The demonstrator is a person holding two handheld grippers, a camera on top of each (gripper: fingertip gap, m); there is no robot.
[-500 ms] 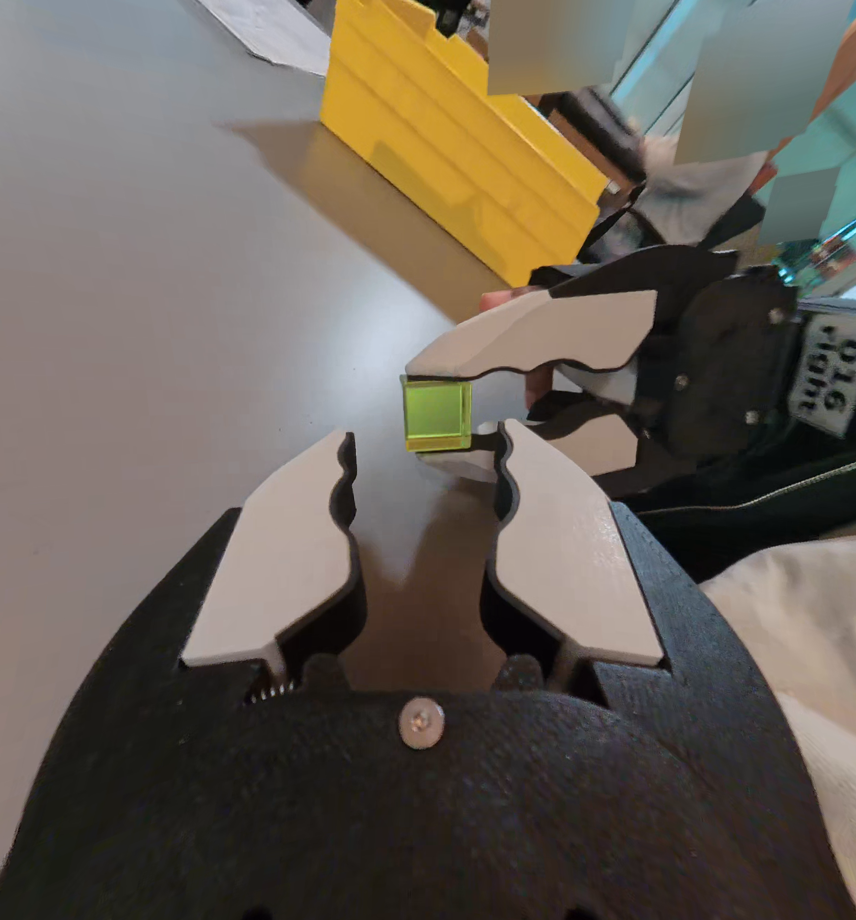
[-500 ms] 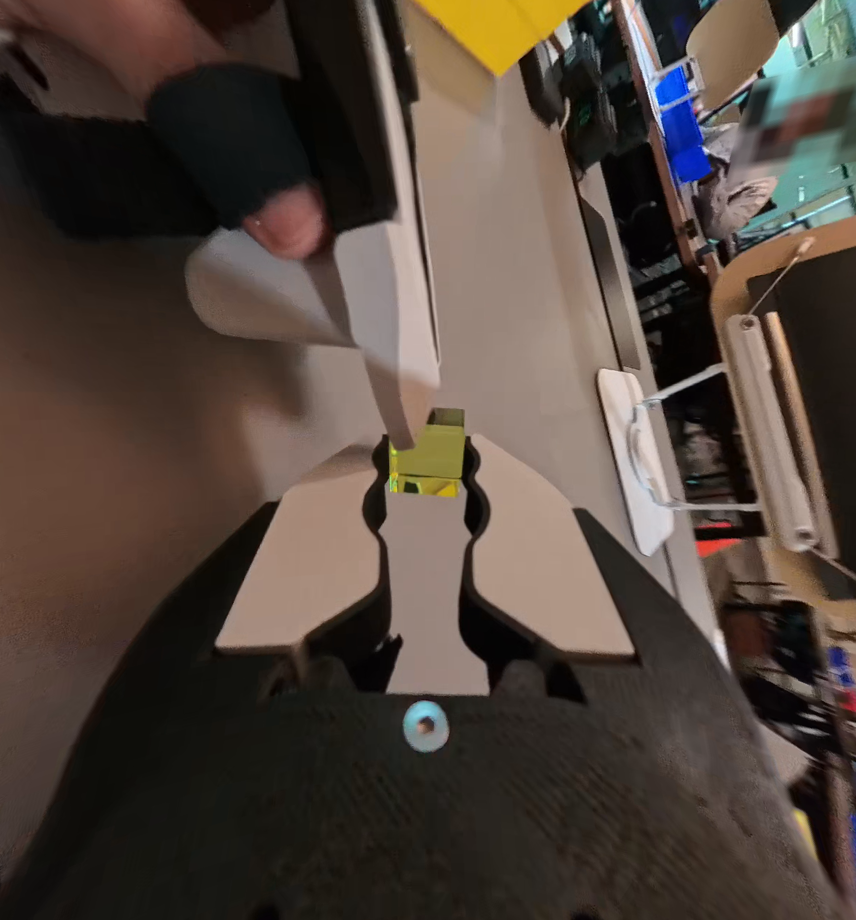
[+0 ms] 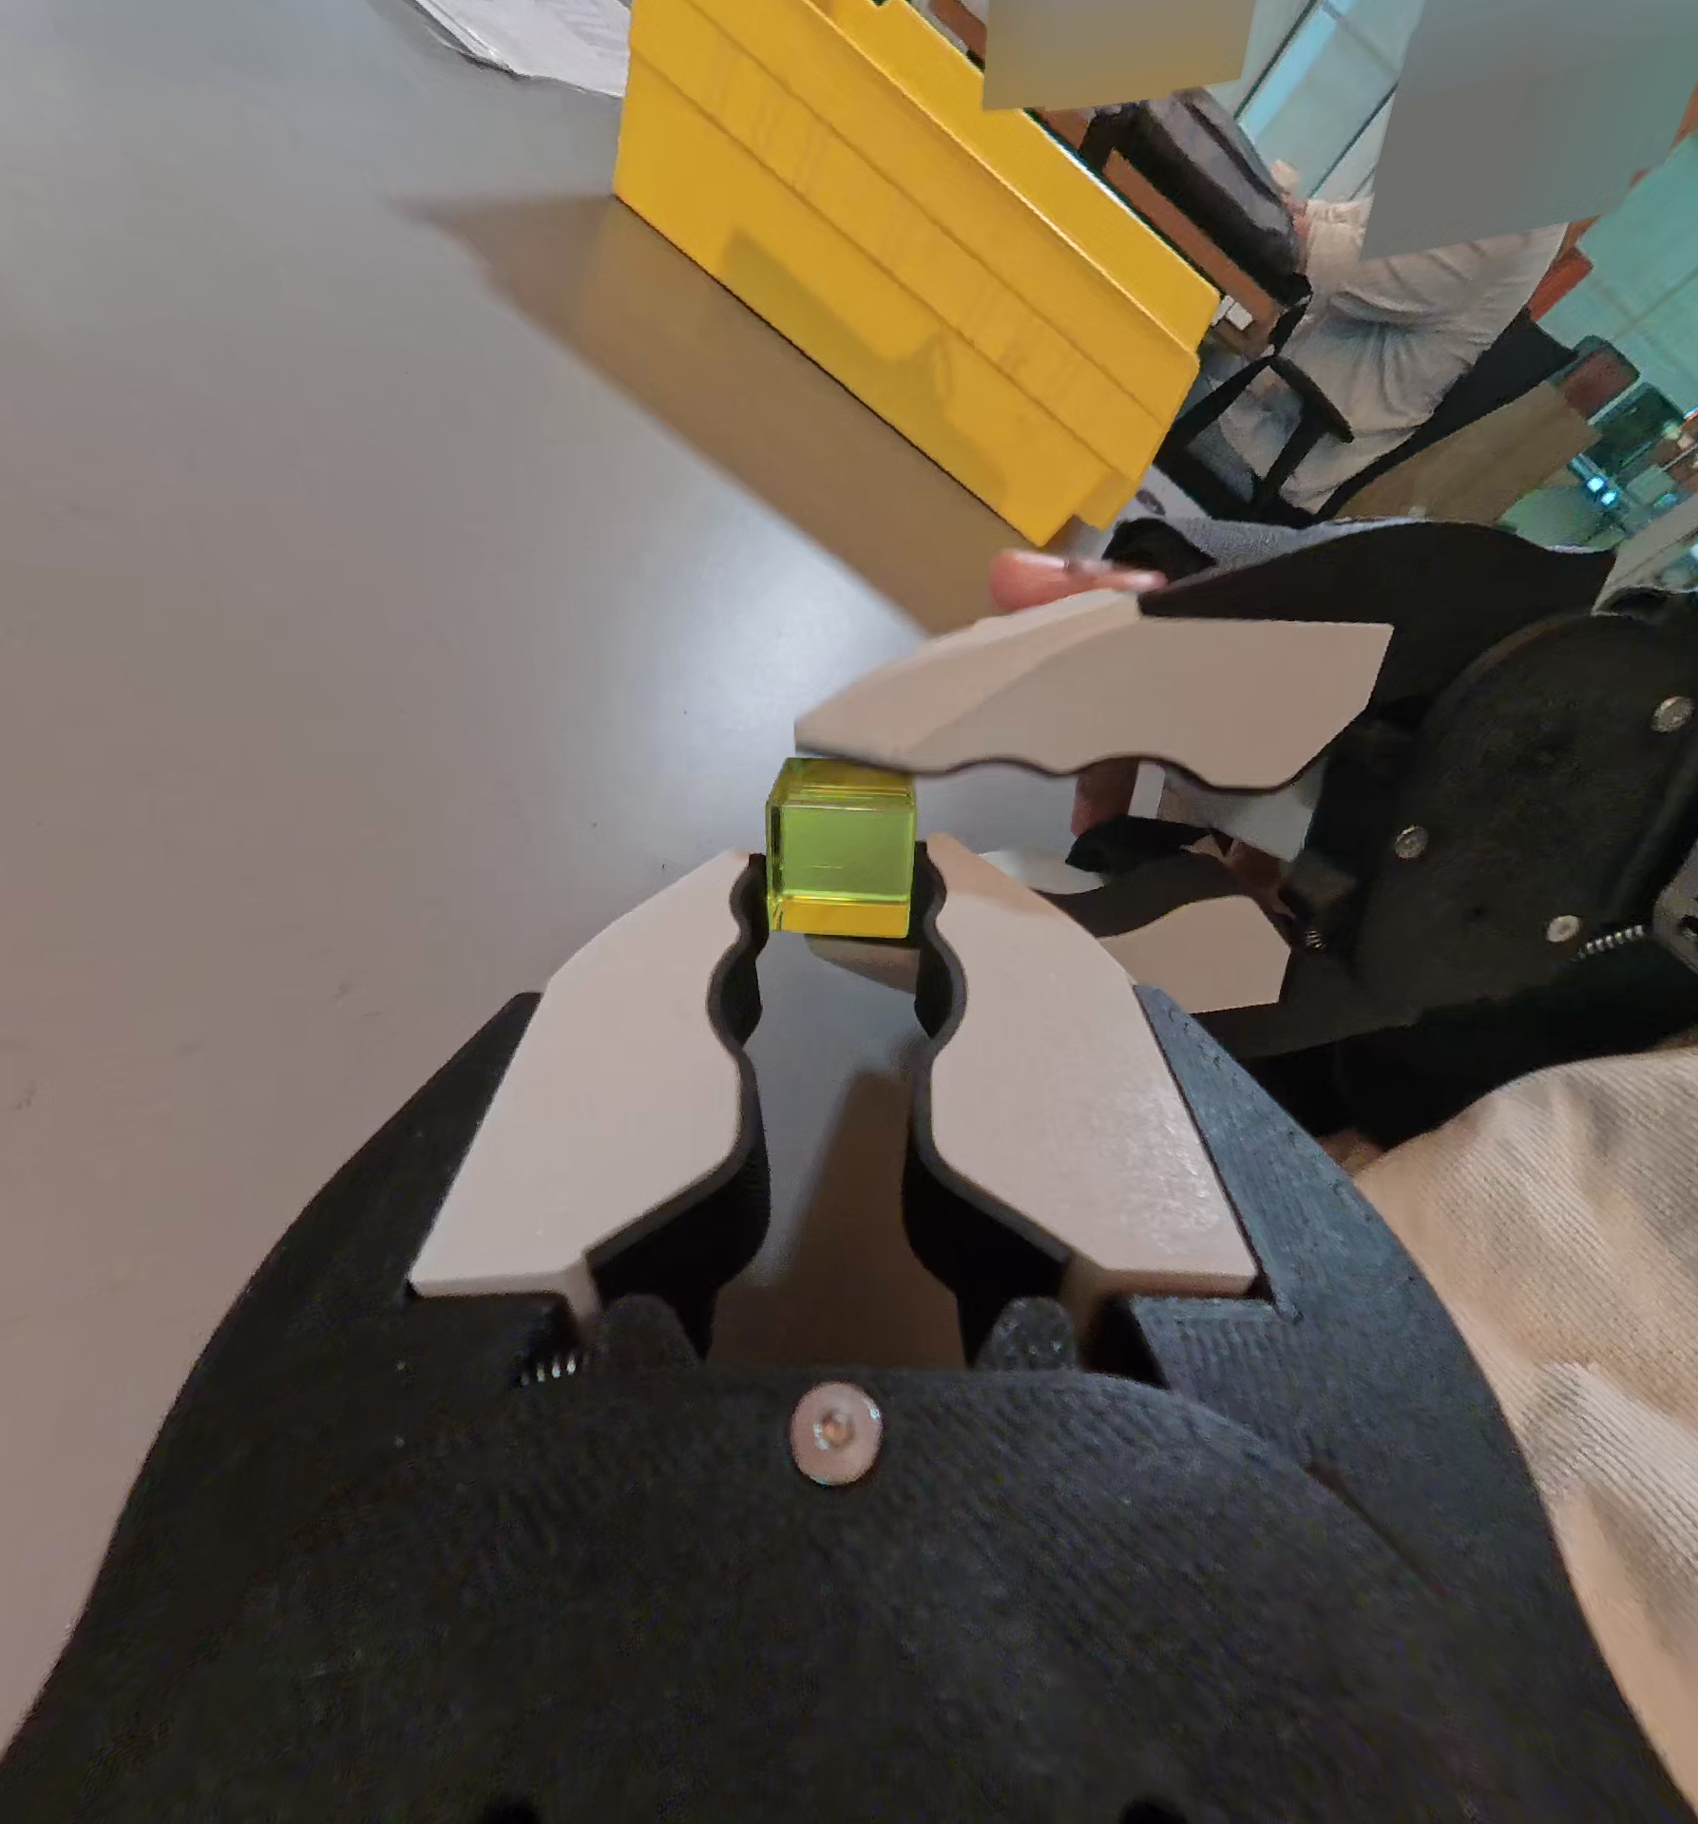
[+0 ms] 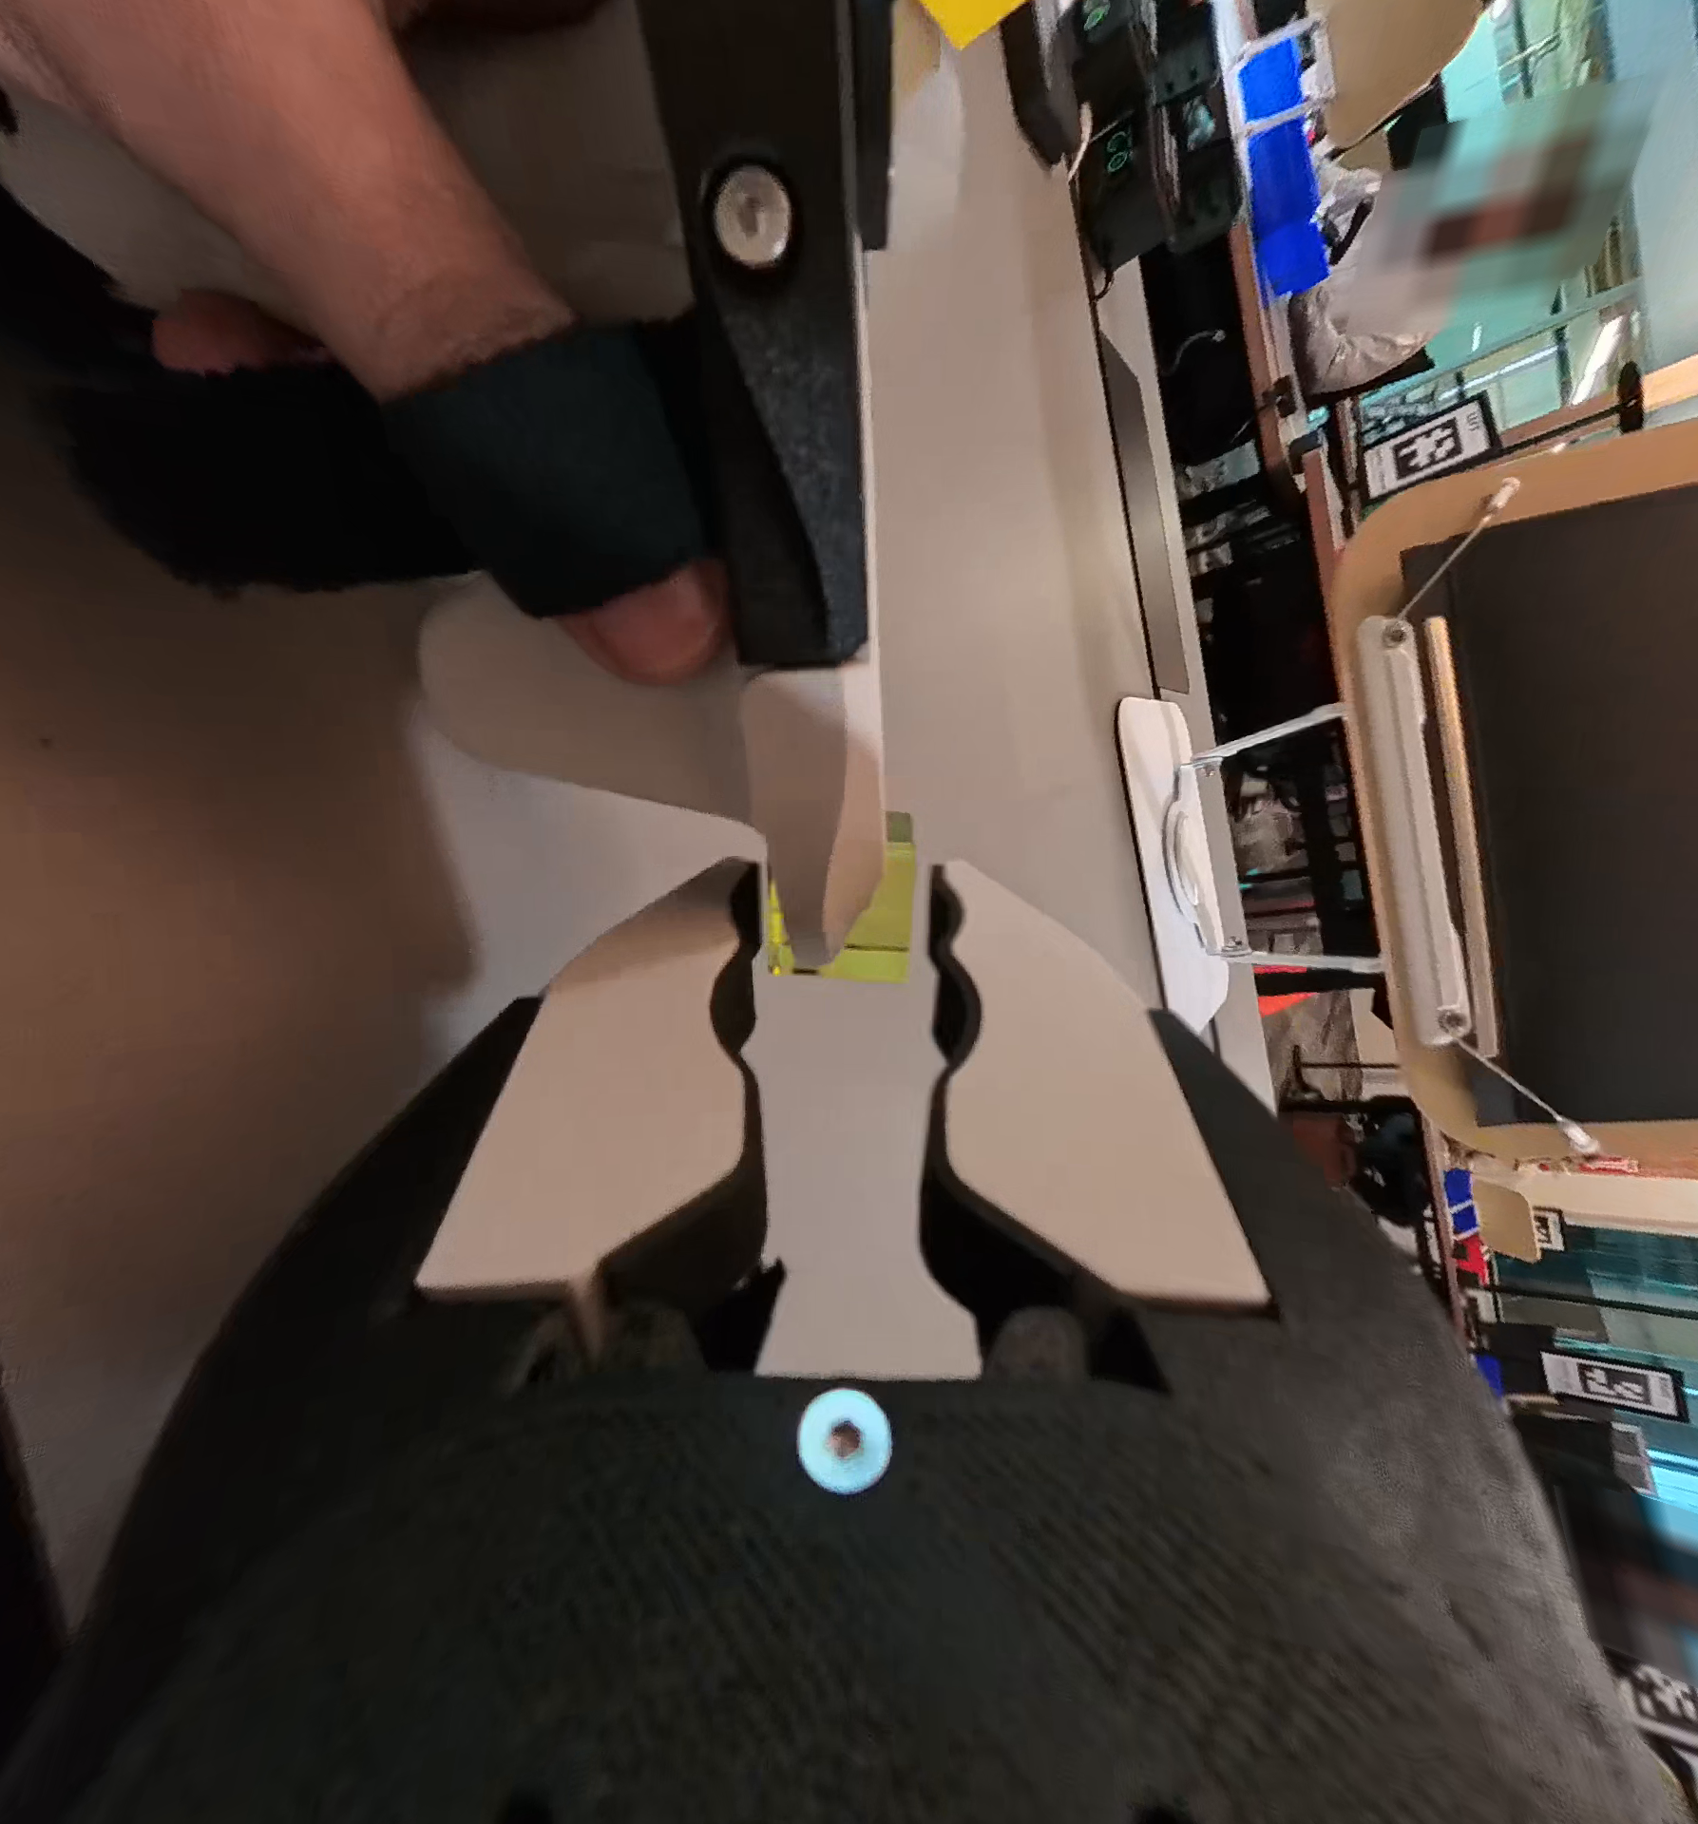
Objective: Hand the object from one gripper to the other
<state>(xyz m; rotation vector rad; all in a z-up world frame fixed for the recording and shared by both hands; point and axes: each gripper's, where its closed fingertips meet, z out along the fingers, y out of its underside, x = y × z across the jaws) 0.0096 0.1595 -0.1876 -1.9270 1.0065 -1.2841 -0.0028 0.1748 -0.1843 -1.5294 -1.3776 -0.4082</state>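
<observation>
1. Since the earlier frame my left gripper (image 3: 840,878) has come forward and narrowed, so the small translucent yellow-green cube (image 3: 843,857) that sat ahead of its tips now sits between them at the centre of the left wrist view.

2. Nearest in that view, both left fingertips (image 3: 726,883) appear to touch the cube's side faces, so I read the left tongs as clenched on it, though how firmly I cannot tell.

3. Just past them, the right gripper (image 3: 859,859) reaches in from the right of the frame, its pale upper finger on the cube's top and its lower finger under the cube. It reads as gripping the cube from above and below.

4. Through the right wrist view, the cube (image 4: 889,903) sits at centre frame between my right fingertips (image 4: 948,888), partly hidden by a left finger crossing in front. A small gap may show on its right side, so contact there is unsure.

5. My judgement: this is the double-hold instant of the handover, with the cube in the air above the grey table (image 3: 232,592).

6. Next I would confirm the left squeeze, then loosen the right tongs and draw them straight back.

7. Farther off, a yellow plastic bin (image 3: 904,237) stands on the table at upper centre, clear of the exchange.
</observation>
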